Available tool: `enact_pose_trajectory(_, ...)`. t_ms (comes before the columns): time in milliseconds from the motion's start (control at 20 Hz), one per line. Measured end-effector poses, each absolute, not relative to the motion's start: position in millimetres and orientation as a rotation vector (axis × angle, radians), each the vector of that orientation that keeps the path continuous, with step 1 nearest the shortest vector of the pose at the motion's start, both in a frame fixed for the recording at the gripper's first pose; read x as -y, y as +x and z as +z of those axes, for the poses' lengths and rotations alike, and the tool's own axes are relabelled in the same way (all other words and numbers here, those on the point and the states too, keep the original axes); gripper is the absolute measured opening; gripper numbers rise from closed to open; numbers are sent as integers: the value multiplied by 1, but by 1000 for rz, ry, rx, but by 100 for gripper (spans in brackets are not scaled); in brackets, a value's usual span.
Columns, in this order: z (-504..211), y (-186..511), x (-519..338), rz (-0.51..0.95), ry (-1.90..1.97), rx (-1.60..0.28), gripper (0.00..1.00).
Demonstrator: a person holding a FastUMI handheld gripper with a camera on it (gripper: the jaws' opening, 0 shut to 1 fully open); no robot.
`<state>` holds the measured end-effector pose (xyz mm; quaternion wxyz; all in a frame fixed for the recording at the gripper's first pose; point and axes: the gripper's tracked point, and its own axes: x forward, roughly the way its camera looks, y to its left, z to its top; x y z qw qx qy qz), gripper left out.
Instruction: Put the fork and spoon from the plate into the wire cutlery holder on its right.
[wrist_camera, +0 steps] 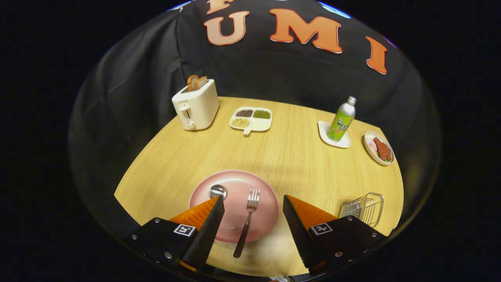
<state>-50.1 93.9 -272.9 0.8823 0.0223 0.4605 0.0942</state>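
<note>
- My fingers (253, 203) are spread wide and hold nothing; they hang above the near edge of the round wooden tabletop (289, 152).
- Between them lies the silver metal fork with a dark handle (246, 225), tines pointing away from me, resting on the round pink plate (235, 184), its handle running off the plate's near rim onto the tabletop.
- The shiny metal spoon (217, 191) lies on the same plate; its bowl shows just beyond my left fingertip, and that finger hides the rest of it.
- The wire cutlery holder (366, 207) sits on the tabletop right of the plate, apart from it, just beyond my right finger.
- Farther off stand a cream toaster with two bread slices (195, 105), a white divided tray of beans (251, 118), a green-labelled metal bottle (342, 119) on a white coaster (324, 131), and a small dish of meat (379, 148).
- Nothing lies between the fork and the holder except my right finger.
</note>
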Motion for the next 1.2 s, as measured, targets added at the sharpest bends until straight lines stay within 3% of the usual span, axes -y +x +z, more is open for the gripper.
enact_pose_trajectory(850, -368, -101, -113, 265, -66, -1372, 49)
enact_pose_trajectory(1050, -377, -102, -105, 218, -88, -1401, 30)
enact_pose_trajectory(1100, -379, -102, -106, 219, -84, -1404, 19)
enact_pose_trajectory(1200, -380, -100, -108, 222, -74, -1397, 15)
